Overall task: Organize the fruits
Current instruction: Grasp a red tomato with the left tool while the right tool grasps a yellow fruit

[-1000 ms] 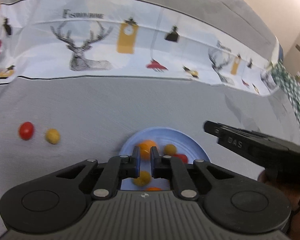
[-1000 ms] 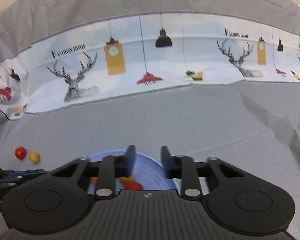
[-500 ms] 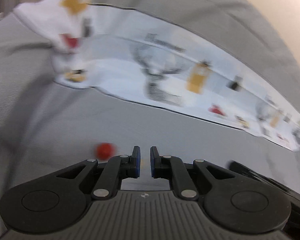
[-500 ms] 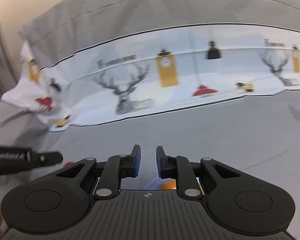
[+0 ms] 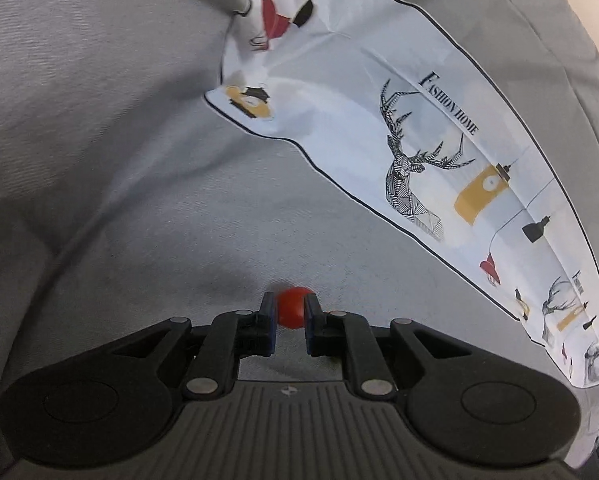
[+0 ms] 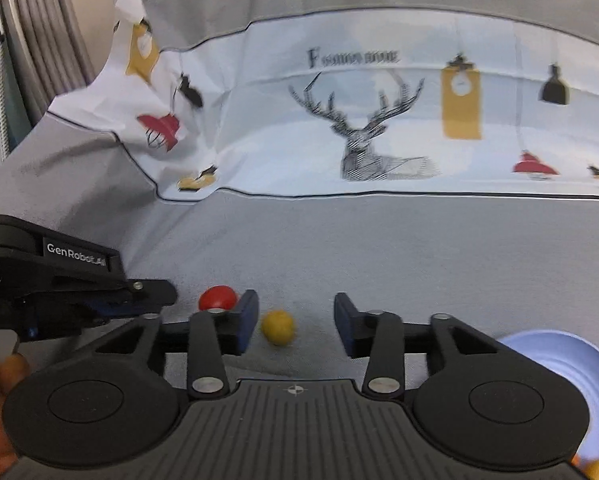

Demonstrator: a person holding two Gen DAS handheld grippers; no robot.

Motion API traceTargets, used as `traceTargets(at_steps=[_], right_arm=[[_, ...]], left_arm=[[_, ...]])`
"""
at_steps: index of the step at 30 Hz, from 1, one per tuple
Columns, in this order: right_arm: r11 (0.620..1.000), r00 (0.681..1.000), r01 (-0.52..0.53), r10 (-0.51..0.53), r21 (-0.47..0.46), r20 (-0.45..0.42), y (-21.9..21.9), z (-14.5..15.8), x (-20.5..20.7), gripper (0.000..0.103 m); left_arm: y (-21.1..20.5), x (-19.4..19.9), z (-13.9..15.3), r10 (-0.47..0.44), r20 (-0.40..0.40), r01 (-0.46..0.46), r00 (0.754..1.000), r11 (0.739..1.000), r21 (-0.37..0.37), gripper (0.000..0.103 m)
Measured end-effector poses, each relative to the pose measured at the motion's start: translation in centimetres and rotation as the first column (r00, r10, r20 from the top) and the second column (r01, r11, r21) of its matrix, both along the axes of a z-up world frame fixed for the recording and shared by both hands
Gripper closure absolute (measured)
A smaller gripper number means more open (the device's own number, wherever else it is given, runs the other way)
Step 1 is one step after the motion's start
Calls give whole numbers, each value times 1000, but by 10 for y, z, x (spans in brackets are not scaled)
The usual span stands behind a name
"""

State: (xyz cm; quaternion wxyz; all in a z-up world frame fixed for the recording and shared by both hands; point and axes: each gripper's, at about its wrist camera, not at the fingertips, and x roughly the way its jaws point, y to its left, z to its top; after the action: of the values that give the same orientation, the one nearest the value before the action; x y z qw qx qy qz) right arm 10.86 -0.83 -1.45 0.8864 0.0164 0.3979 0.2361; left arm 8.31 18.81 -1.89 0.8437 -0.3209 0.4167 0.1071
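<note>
Both tools have swung away from the blue plate (image 6: 571, 354), now lower right. The left tool (image 5: 289, 322) brackets the red fruit (image 5: 293, 307), contact unclear; the right tool (image 6: 295, 320) gapes around the yellow fruit (image 6: 277, 326), centre frame.

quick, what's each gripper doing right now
left gripper: fingers on either side of the red tomato; grip cannot be told.
right gripper: open, empty, yellow tomato ahead.

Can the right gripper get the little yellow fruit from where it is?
Probably yes. The right gripper is open, and the yellow fruit lies on the gray cloth between its fingers, nearer the left one, with nothing in front of it. The left gripper is off to the side by the red fruit.
</note>
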Motion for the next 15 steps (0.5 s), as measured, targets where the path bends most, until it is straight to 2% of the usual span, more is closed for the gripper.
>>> traceTargets(at_steps=[2,5,15], right_arm=[[999,1000,-22,22,-24,-8,8,-7,6,55],[998,999,-30,29,-56,-28,15,-19,14,54],[994,995,-54,46,-90,-89,28,-43,24,55]], left_arm=[[-1,5,-3,-8,0,8,1000,1000,3,74],[-2,17,-9,-28,-15,29,999,1000,13,69],[-17,38,-24,-101,-75,106,992,992,72,68]])
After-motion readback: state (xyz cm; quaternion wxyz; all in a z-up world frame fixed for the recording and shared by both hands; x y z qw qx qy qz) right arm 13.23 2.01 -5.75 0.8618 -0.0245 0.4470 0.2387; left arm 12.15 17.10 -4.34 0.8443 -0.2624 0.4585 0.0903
